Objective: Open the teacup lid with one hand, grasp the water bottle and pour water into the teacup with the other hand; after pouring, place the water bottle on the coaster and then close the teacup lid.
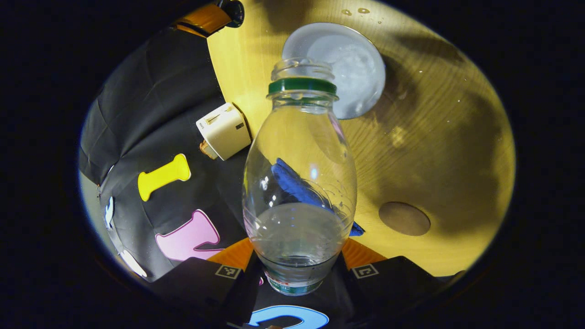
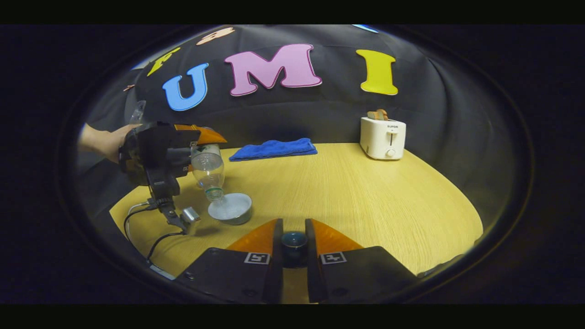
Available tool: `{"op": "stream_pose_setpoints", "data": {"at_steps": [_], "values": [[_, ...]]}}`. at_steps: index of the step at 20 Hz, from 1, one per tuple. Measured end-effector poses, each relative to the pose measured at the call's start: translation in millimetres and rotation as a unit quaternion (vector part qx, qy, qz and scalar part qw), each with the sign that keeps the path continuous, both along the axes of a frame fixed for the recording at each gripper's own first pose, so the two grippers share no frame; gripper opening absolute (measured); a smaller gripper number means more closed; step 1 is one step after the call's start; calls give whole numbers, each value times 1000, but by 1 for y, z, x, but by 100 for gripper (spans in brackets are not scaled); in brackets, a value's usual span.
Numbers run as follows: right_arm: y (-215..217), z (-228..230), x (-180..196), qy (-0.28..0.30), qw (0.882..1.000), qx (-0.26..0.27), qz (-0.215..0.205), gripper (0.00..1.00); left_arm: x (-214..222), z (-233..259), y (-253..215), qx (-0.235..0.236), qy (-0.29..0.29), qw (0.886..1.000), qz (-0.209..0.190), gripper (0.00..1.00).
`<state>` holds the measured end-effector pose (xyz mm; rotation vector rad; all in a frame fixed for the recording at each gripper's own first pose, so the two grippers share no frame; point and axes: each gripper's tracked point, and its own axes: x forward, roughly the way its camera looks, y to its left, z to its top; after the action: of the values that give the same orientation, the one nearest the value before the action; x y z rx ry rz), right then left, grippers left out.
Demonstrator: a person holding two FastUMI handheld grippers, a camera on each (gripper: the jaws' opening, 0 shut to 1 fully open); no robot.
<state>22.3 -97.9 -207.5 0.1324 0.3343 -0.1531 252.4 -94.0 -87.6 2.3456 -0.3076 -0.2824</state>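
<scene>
- Currently, the water bottle (image 1: 299, 183) is pinched by the left tool (image 1: 297, 269) and tipped neck-down over the open teacup (image 2: 231, 209).
- The teacup lid (image 2: 294, 240) is pinched by the right tool (image 2: 294, 249), held apart from the cup.
- Pouring is judged under way; coaster (image 1: 404, 218) placement and lid closing remain.
- Open bench (image 2: 365, 201) is left between cup and toaster (image 2: 382, 137); the coaster lies near the bench edge.
</scene>
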Motion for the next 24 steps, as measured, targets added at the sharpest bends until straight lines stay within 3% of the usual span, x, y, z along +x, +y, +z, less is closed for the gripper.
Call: {"op": "stream_pose_setpoints", "data": {"at_steps": [8, 13, 14, 17, 18, 19, 21, 23, 24], "values": [[0, 3, 7, -3, 1000, -4, 4, 30, 6, 0, 1, 17, 4, 1000, 0, 72], [2, 6, 9, -6, 1000, -3, 7, 29, 4, -4, 1, 4, 6, 1000, 1, 72], [3, 7, 9, -6, 1000, -3, 7, 21, 4, -3, 2, -1, 10, 1000, 3, 73], [-2, 7, 10, -5, 1000, -8, 3, 29, 7, -8, 17, -57, 39, 997, 22, 72], [-5, 9, 10, -6, 1000, -7, -2, 25, 7, -11, 26, -93, 51, 994, 40, 72], [-8, 11, 11, -7, 1000, -3, -7, 29, 5, -12, 35, -135, 63, 987, 56, 72], [-13, 13, 14, -10, 1000, 6, -16, 25, 3, -7, 49, -231, 84, 965, 87, 72], [-17, 15, 18, -11, 1000, 8, -20, 29, -1, -13, 71, -337, 109, 927, 125, 72], [-19, 13, 19, -6, 1000, 8, -19, 25, -2, -14, 82, -387, 121, 903, 138, 72]]}}
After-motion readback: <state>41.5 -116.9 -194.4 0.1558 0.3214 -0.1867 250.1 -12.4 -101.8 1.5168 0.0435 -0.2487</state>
